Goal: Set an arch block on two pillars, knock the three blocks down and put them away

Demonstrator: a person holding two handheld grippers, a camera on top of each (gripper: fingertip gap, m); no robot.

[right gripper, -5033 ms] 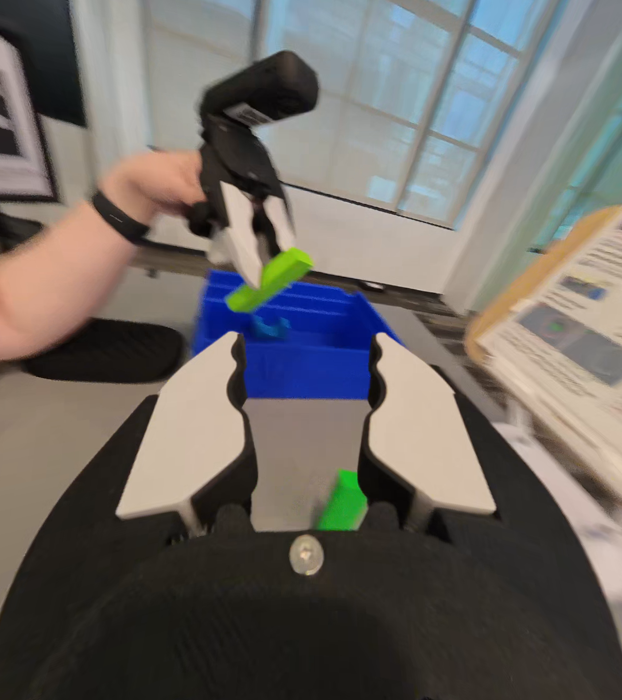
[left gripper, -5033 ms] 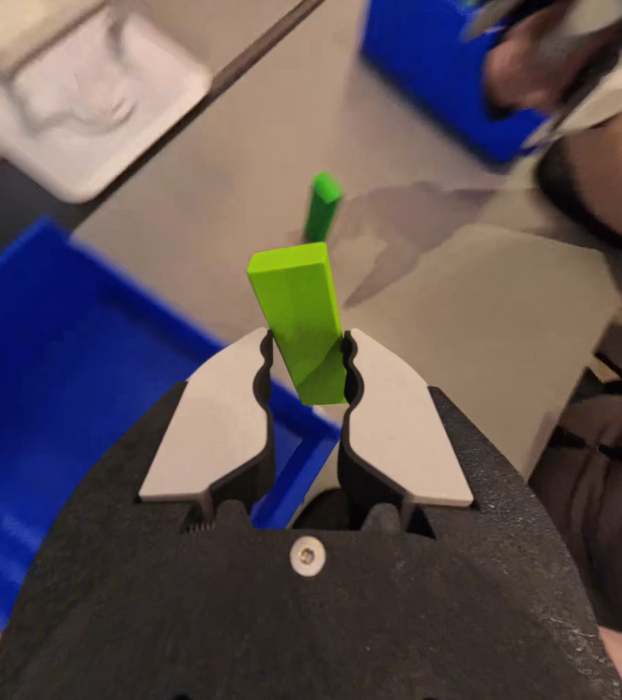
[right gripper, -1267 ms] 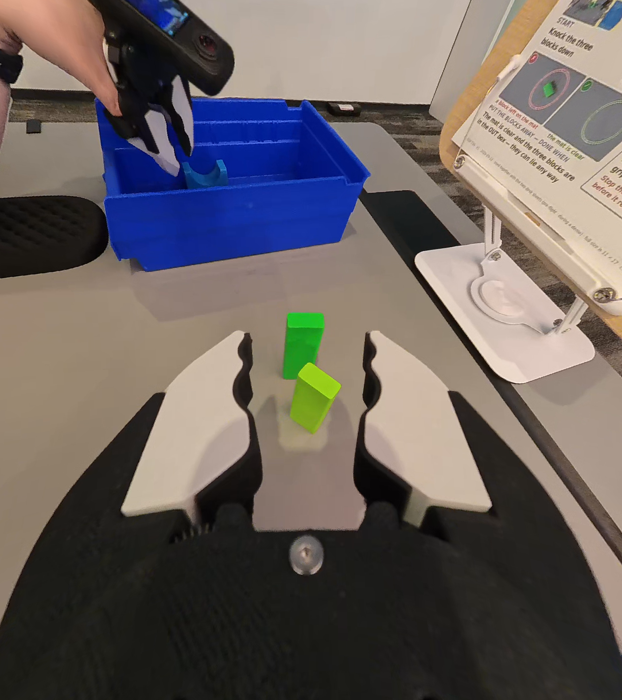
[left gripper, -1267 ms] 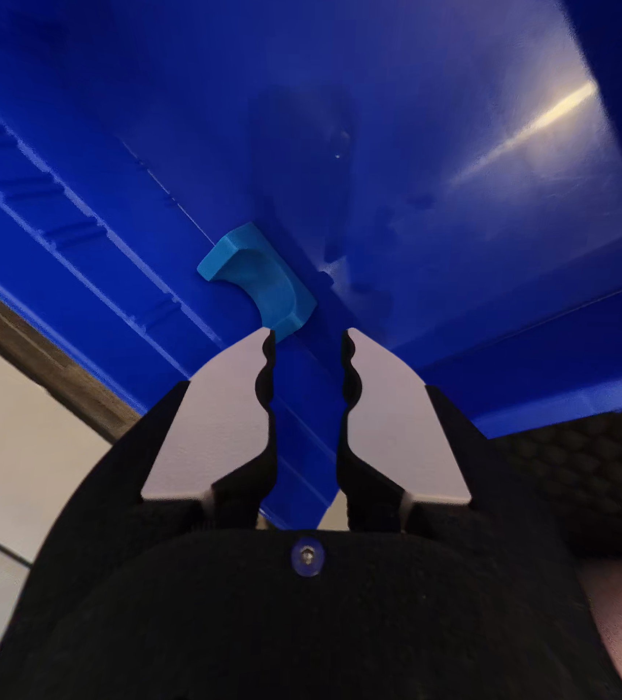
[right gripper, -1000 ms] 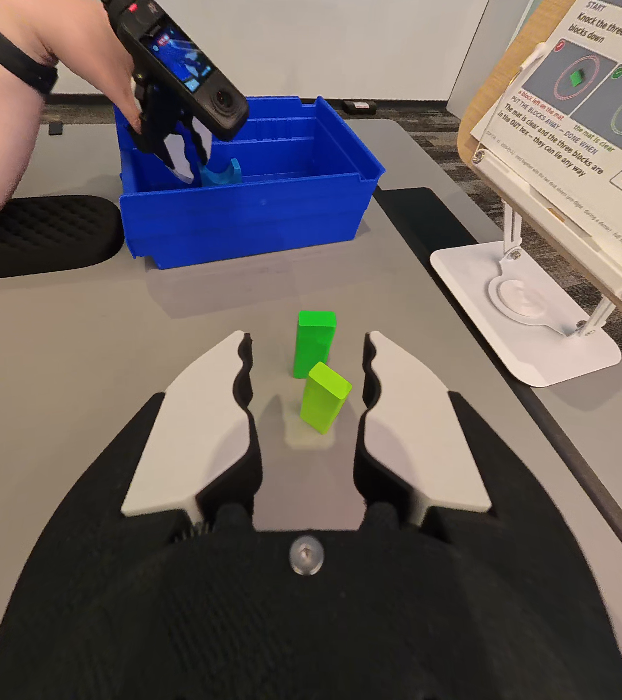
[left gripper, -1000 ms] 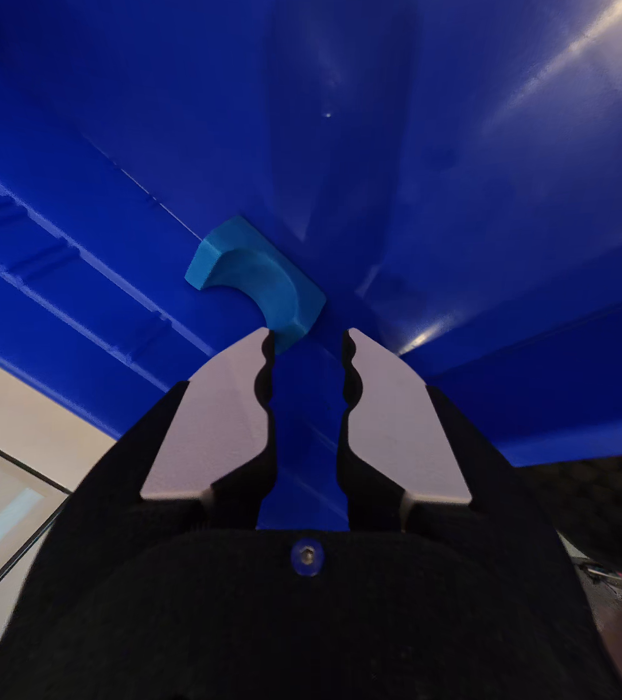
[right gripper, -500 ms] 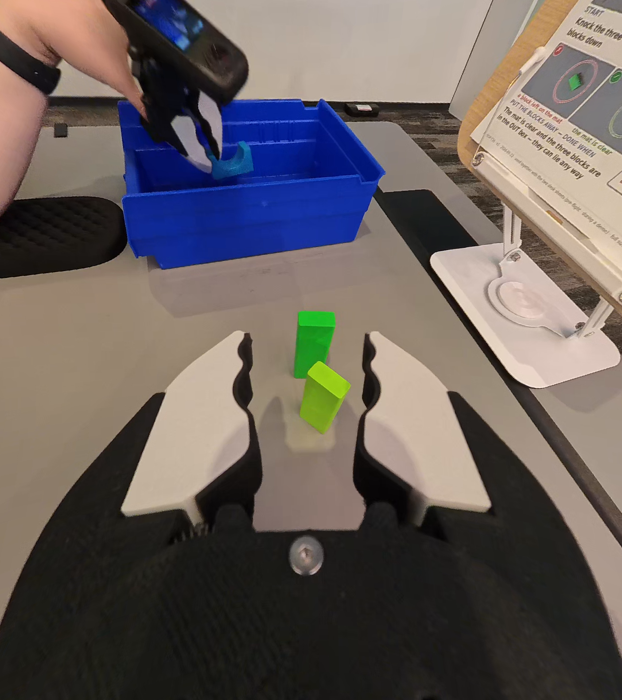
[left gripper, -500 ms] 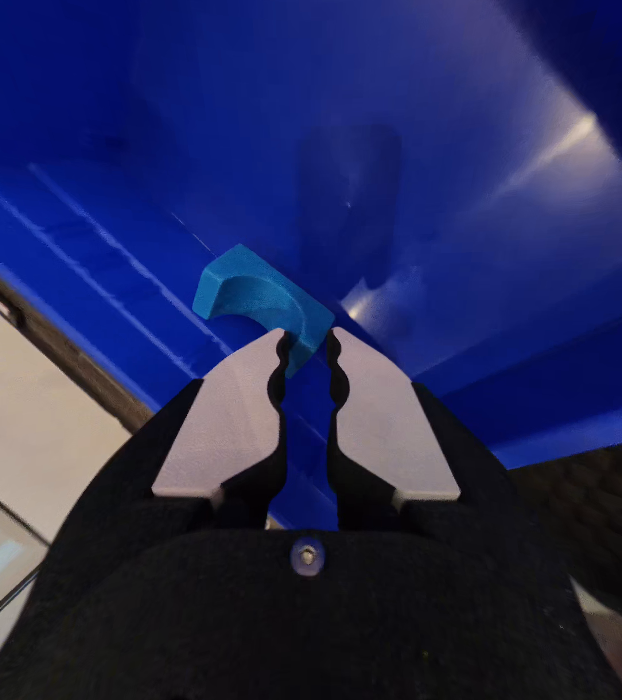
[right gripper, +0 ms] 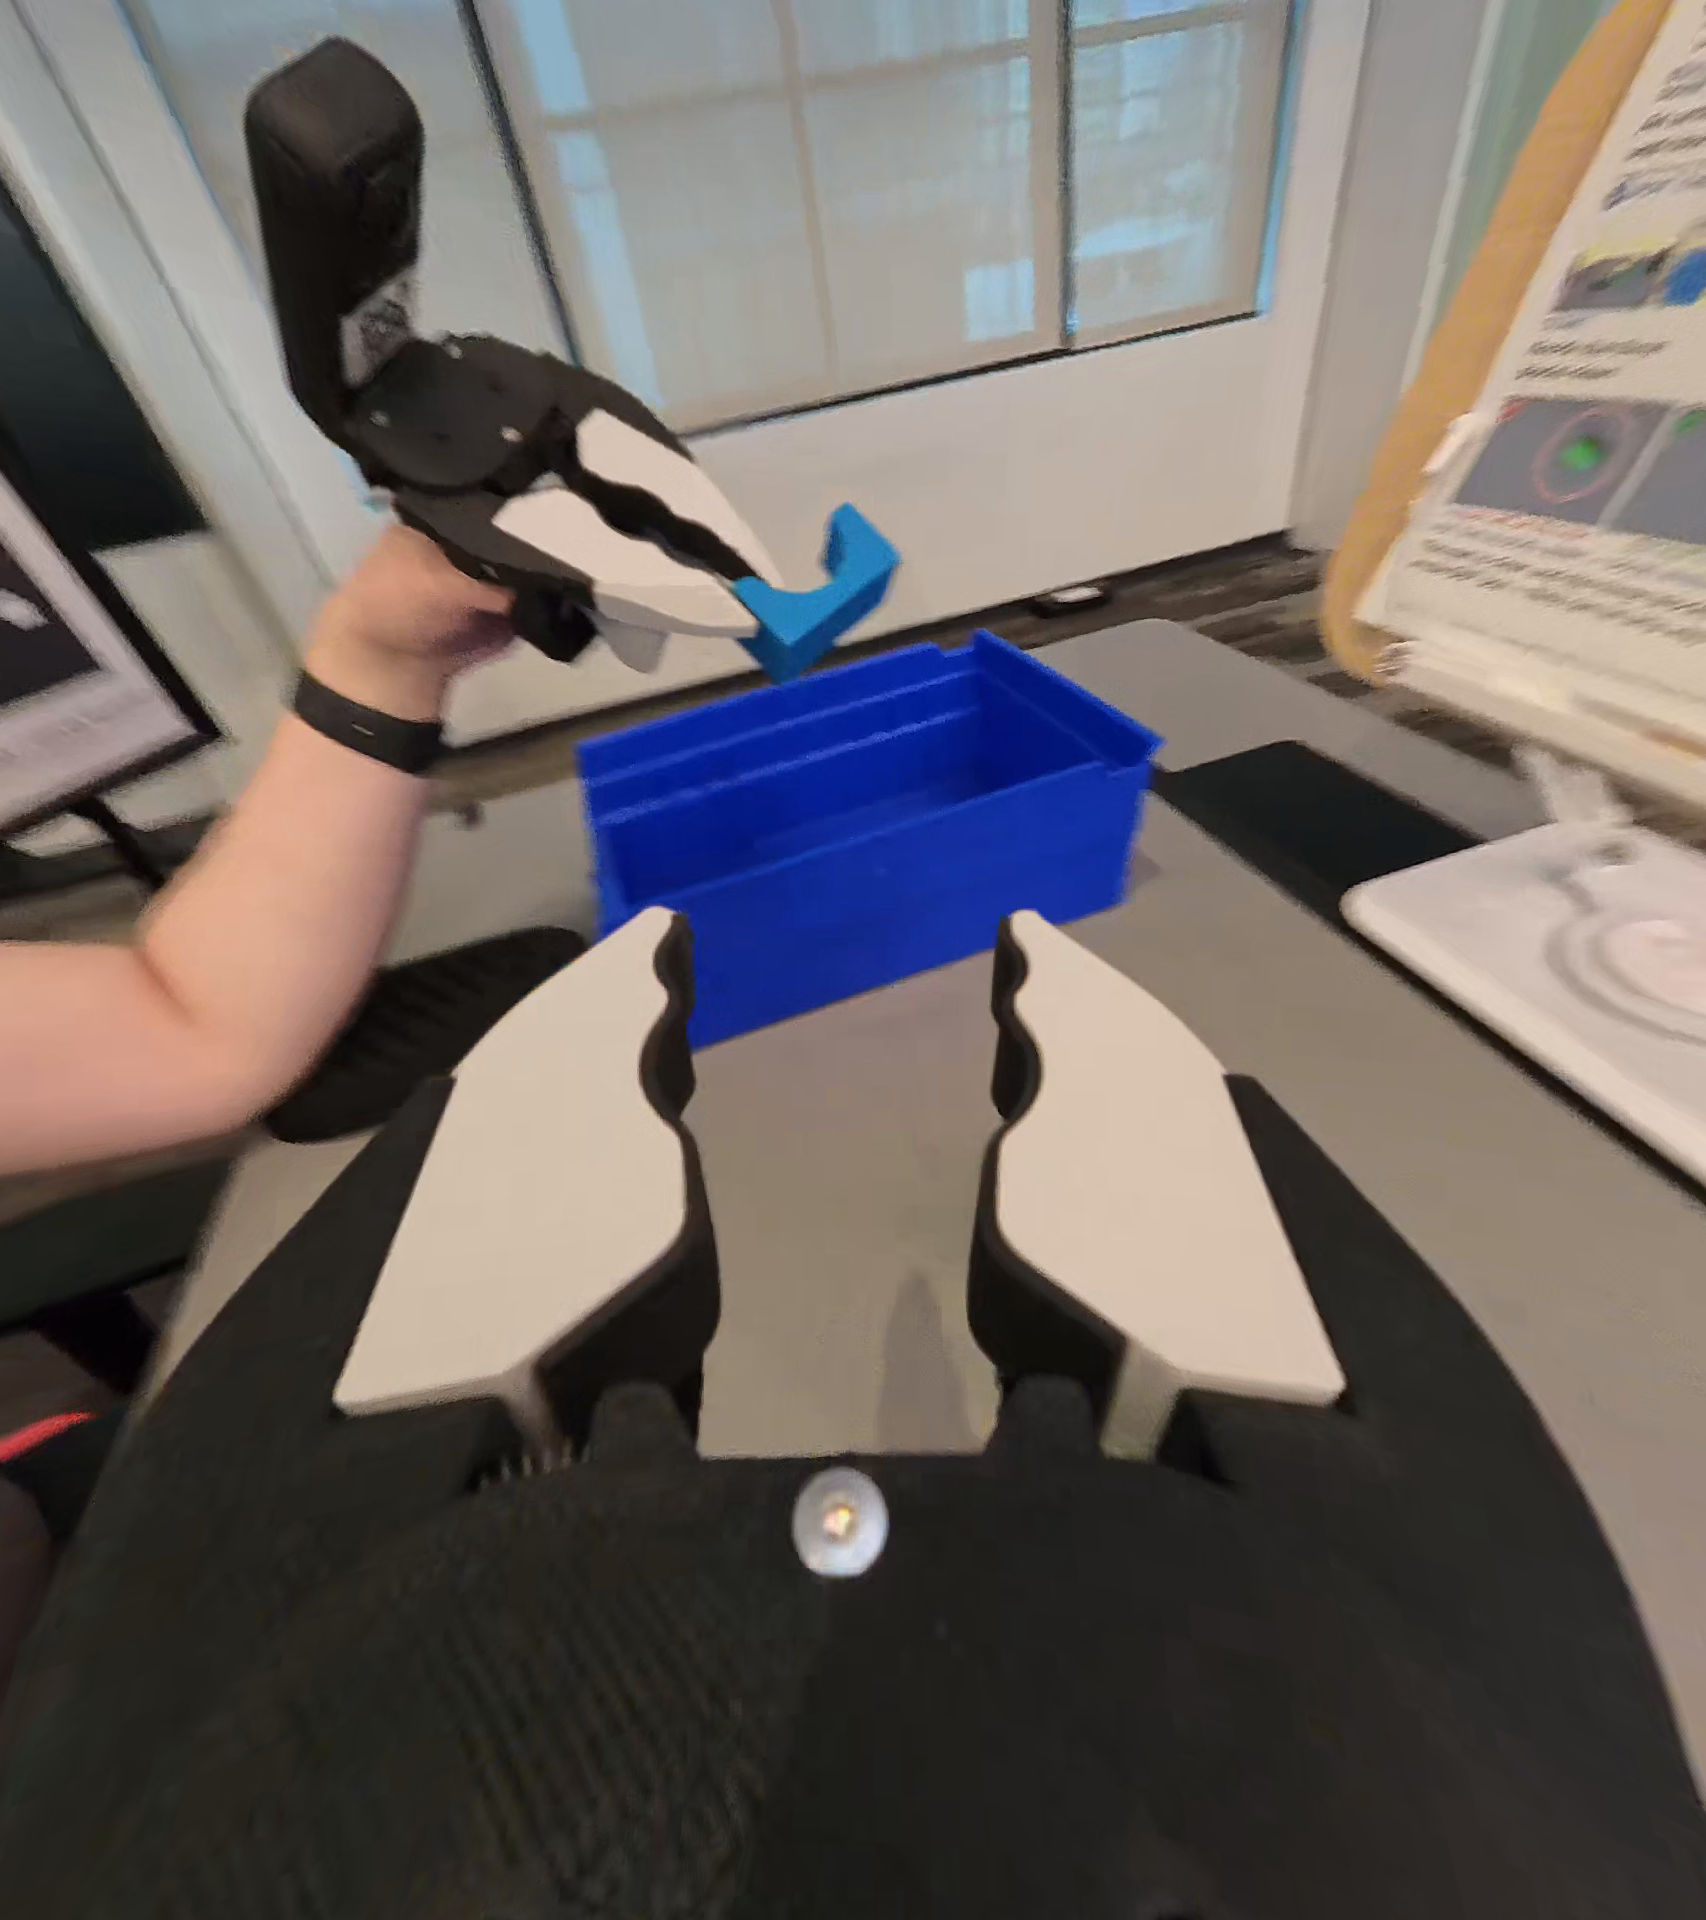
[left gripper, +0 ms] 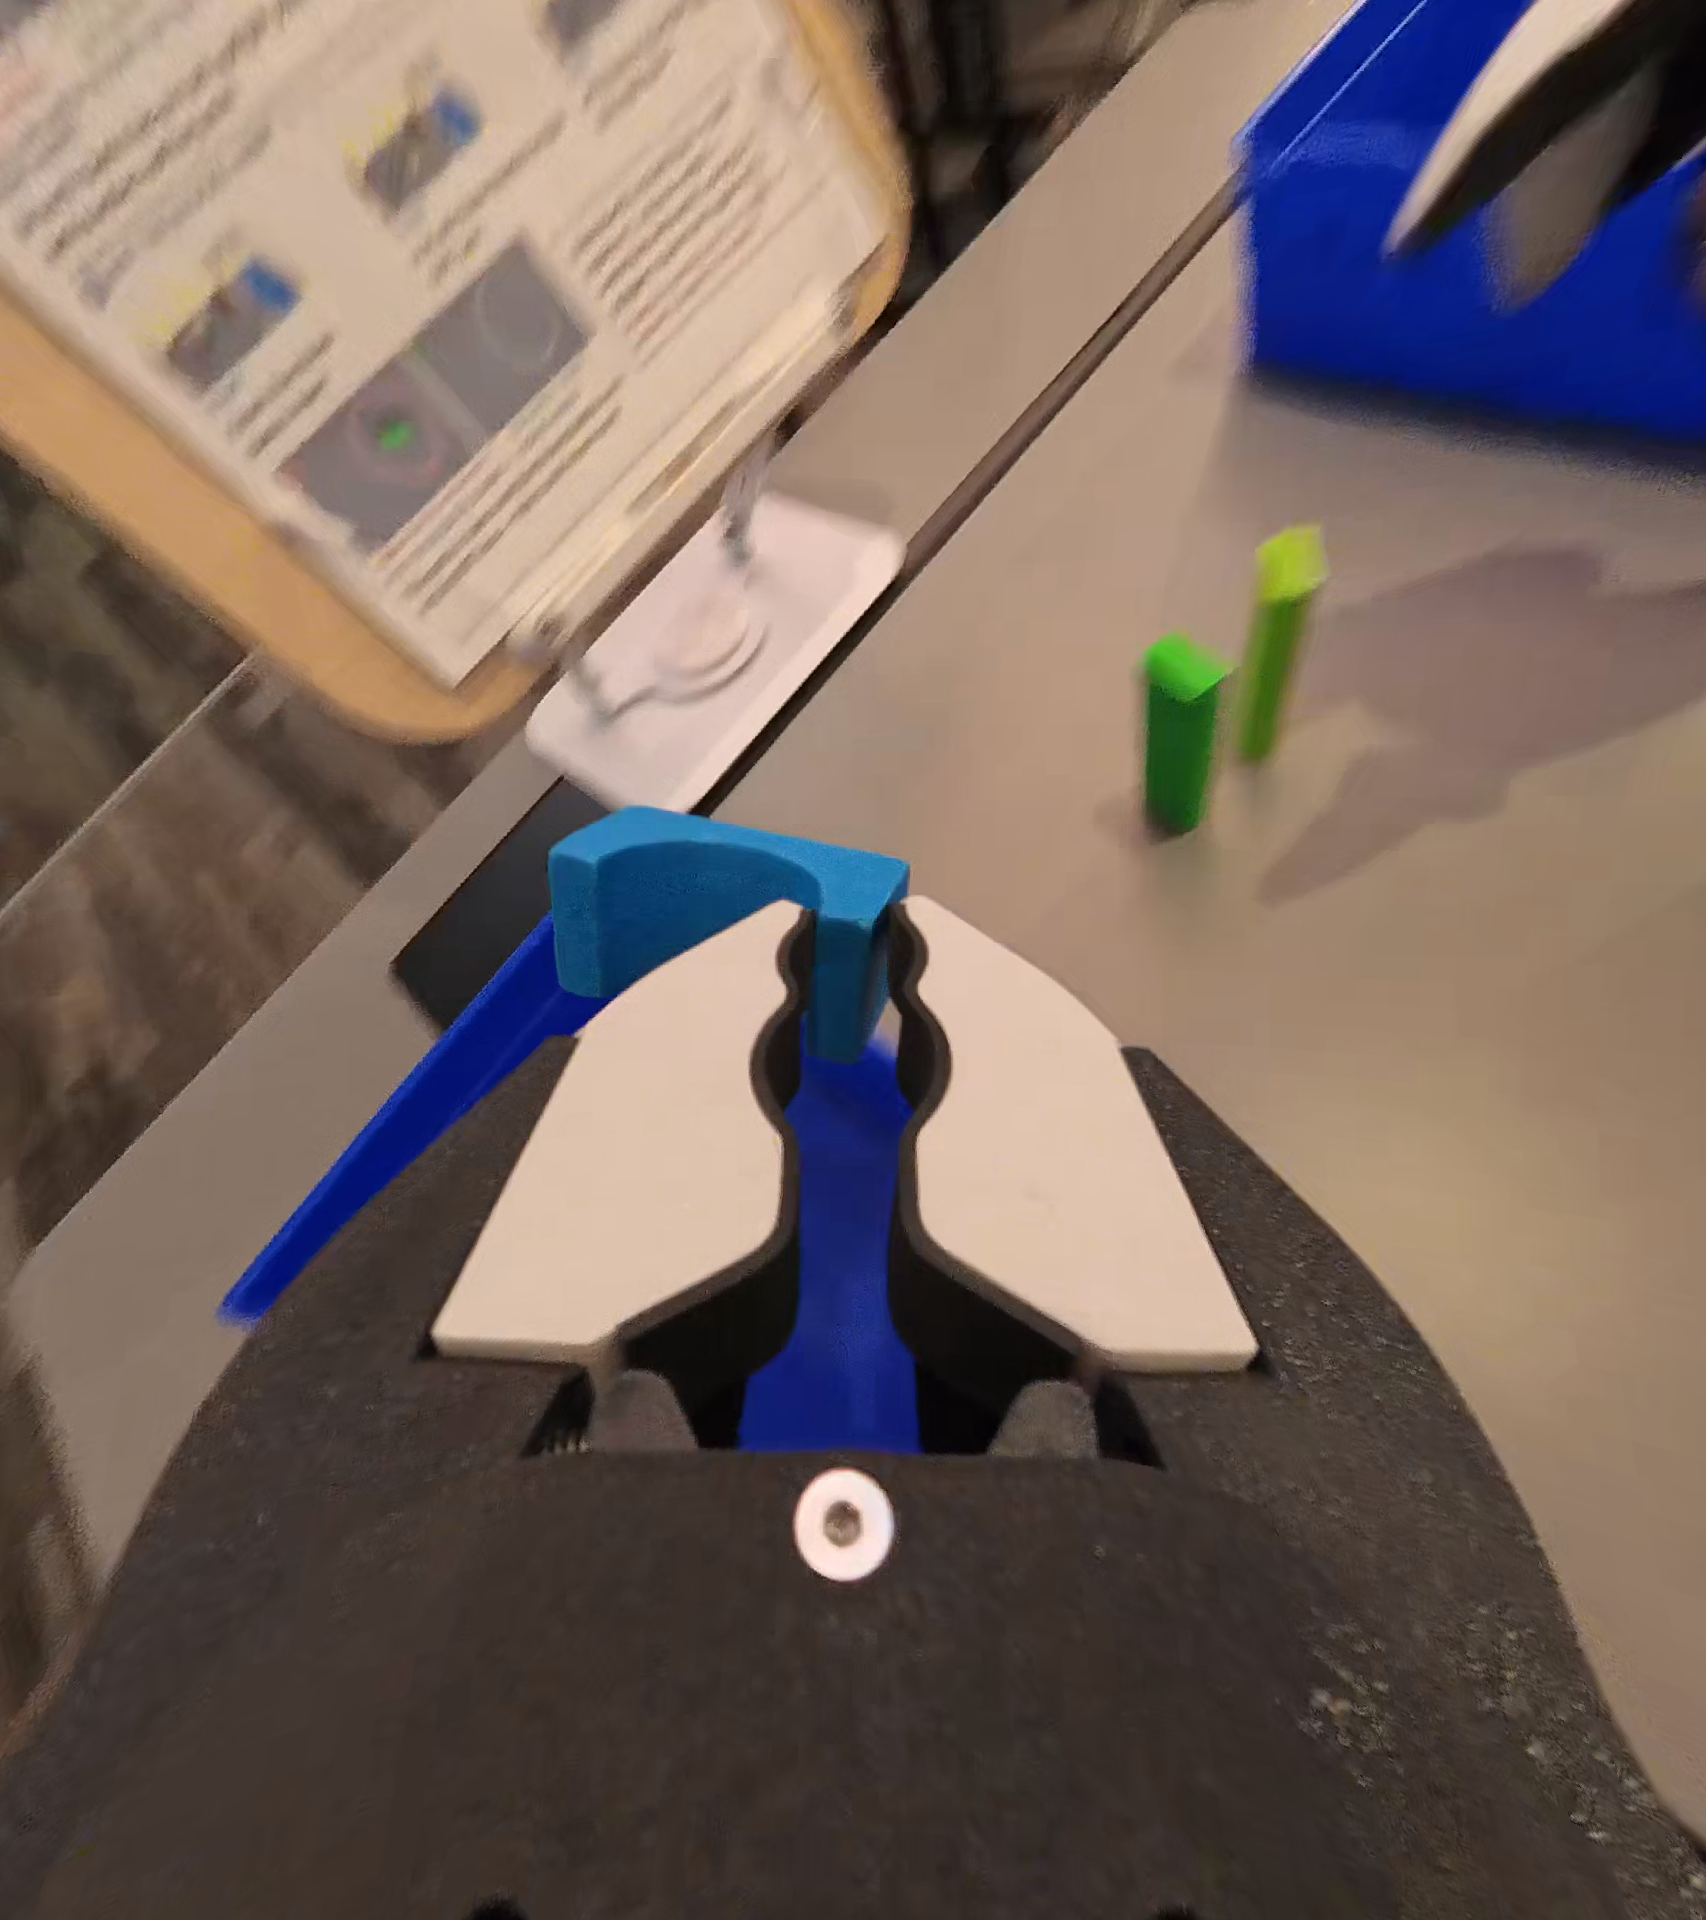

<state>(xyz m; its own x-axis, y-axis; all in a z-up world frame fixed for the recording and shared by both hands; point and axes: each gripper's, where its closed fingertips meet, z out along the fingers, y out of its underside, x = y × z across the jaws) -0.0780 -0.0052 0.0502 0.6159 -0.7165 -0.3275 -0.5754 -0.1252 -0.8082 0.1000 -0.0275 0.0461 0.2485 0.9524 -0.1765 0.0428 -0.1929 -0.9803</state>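
Note:
My left gripper point(left gripper: 847, 935) is shut on one leg of the blue arch block point(left gripper: 703, 894) and holds it in the air. In the right wrist view the left gripper point(right gripper: 740, 608) and the arch point(right gripper: 828, 603) hang above the blue bin point(right gripper: 880, 904). Two green pillars stand close together on the grey table, a dark green one point(left gripper: 1179, 732) and a light green one point(left gripper: 1280, 649). My right gripper point(right gripper: 844, 977) is open and empty above the table. The pillars are out of the right wrist view.
An instruction board point(left gripper: 392, 260) on a white stand base point(left gripper: 724, 644) stands at the table's edge. A second blue bin point(left gripper: 1451, 312) sits beyond the pillars, with the blurred right gripper point(left gripper: 1576, 145) over it. A black pad point(right gripper: 433, 1018) lies under the person's arm. The tips of one gripper are about 20 cm away from the tips of the other.
My left gripper shut on the arch inside the bin and lifted it out, swinging toward the pillars. My right gripper tilted upward, so the pillars left its view.

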